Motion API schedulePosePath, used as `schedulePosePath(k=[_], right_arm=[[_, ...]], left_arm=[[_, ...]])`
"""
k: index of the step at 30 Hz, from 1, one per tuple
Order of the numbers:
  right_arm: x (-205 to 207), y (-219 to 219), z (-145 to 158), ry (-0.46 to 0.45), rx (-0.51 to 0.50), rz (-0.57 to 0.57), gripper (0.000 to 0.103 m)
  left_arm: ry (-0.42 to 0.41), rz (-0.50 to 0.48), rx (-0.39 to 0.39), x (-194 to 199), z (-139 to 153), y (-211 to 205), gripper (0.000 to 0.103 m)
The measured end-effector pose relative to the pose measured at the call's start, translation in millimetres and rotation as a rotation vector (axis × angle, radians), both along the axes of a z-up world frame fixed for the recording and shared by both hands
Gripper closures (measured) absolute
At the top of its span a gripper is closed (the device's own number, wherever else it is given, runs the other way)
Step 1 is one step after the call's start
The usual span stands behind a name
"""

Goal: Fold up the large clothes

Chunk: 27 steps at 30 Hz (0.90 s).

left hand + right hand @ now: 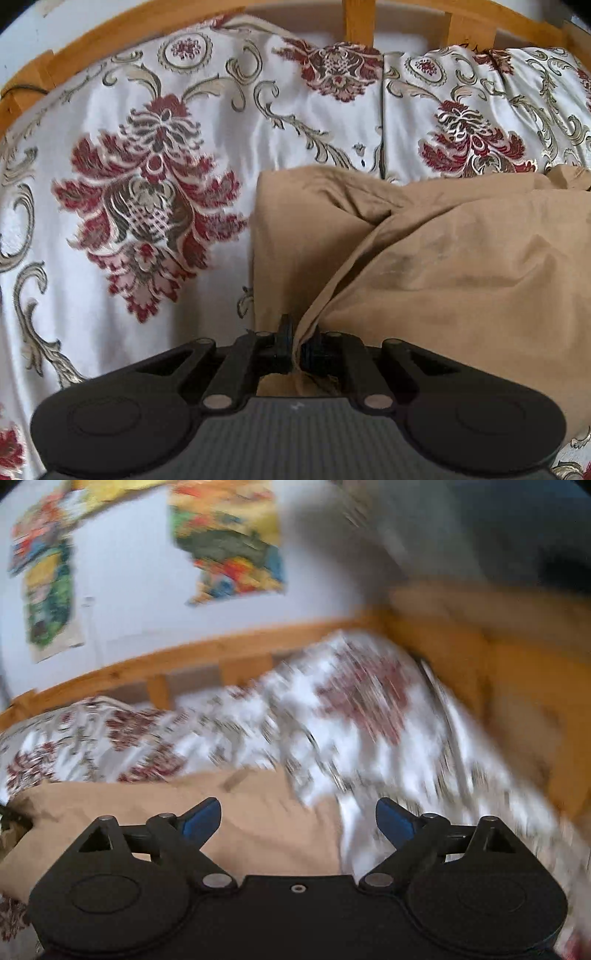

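Note:
A large tan garment (424,251) lies in folds on a floral bedspread (147,192), filling the right half of the left wrist view. My left gripper (295,350) is shut on a pinched edge of that tan cloth, which rises from between its black fingers. In the blurred right wrist view the same tan garment (207,812) stretches across the bed below the gripper. My right gripper (298,821) stands open, its blue-tipped fingers (201,819) wide apart above the cloth's edge with nothing between them.
A wooden bed rail (221,22) runs along the far side of the bedspread, against a pale wall. Colourful posters (225,539) hang on the wall. A wooden headboard or panel (517,686) rises at the right of the floral bedspread (332,716).

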State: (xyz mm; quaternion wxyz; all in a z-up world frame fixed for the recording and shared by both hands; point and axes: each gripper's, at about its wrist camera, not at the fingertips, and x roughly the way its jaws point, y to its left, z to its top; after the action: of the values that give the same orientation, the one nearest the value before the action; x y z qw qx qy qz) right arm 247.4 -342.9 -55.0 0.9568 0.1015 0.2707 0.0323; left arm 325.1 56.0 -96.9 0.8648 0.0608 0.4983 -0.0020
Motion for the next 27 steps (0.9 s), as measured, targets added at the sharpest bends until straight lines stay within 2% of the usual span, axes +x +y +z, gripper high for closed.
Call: schedulePosePath(k=[2,3,4,5,6,7,9,13,15,16,17,19,20,23,24,25,27], right_arm=[[5,-2,-23,0.054,0.060,-0.041,0.019],[9,-3,-33,0.074,0.089,-0.044,0.032],[10,-2,-40,0.076,0.109,-0.045,0.050],[9,1,-44,0.071,0.114,-0.053,0.056],[9,5,-46,0.068,0.115,-0.051,0.062],[9,6,-47,0.065,0.121,-0.043,0.064],[9,7,-50,0.060,0.130,-0.035,0.064],[7,5,-50,0.059,0.144,-0.031,0.063],[4,2,-47,0.066,0.158,-0.037,0.062],[2,1,-45,0.072,0.160,-0.039,0.053],[-1,0,-43,0.085,0.161,-0.030,0.047],[-8,2,-38,0.116,0.154,0.023,0.023],[-12,5,-36,0.122,0.144,0.036,0.020],[-27,9,-30,0.142,0.145,0.040,0.017],[-31,8,-28,0.149,0.167,0.033,0.017],[-36,7,-28,0.147,0.193,0.024,0.018],[-42,4,-28,0.147,0.225,-0.003,0.023]], left_arm=[[-0.003,-0.014,-0.018,-4,1,2,0.094],[-0.004,-0.027,-0.046,-7,3,5,0.085],[-0.016,-0.035,-0.083,-12,6,12,0.067],[-0.033,-0.033,-0.118,-17,11,19,0.055],[-0.056,-0.026,-0.150,-22,16,26,0.031],[-0.092,-0.009,-0.178,-30,23,34,0.019],[-0.183,0.028,-0.225,-49,36,50,0.012],[-0.372,0.104,-0.330,-93,54,79,0.003],[-0.422,0.083,-0.356,-117,53,80,0.003],[-0.428,0.064,-0.354,-127,50,78,0.003],[-0.422,0.039,-0.341,-135,44,73,0.003],[-0.400,-0.007,-0.303,-150,32,59,0.003],[-0.394,-0.031,-0.281,-155,26,51,0.003],[-0.355,-0.072,-0.175,-154,10,24,0.007],[-0.348,-0.067,-0.136,-150,5,18,0.012],[-0.343,-0.052,-0.088,-143,2,11,0.019],[-0.365,0.002,-0.029,-134,0,6,0.024]])
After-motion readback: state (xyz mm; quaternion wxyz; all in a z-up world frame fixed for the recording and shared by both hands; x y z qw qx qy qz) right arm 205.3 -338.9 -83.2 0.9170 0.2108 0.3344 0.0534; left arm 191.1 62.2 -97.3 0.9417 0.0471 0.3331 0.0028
